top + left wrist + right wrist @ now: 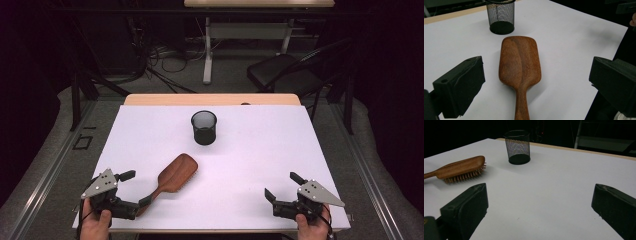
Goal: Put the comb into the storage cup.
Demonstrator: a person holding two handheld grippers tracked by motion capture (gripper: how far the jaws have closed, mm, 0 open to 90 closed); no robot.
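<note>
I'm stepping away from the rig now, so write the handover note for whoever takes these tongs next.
Left tongs: open, jaws either side of the hairbrush handle, not closed on it.
Right tongs: open, holding nothing, at the near right of the white table.
Hairbrush: lying bristles down, head pointing toward the mesh cup, which stands upright farther back.
Done: nothing lifted.
Left: probably grip the handle and take the brush to the cup.

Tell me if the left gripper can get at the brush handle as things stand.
Probably yes. The left gripper is open, with its jaws on either side of the brush handle, and nothing lies between. The brush lies bristles down on the table.
</note>
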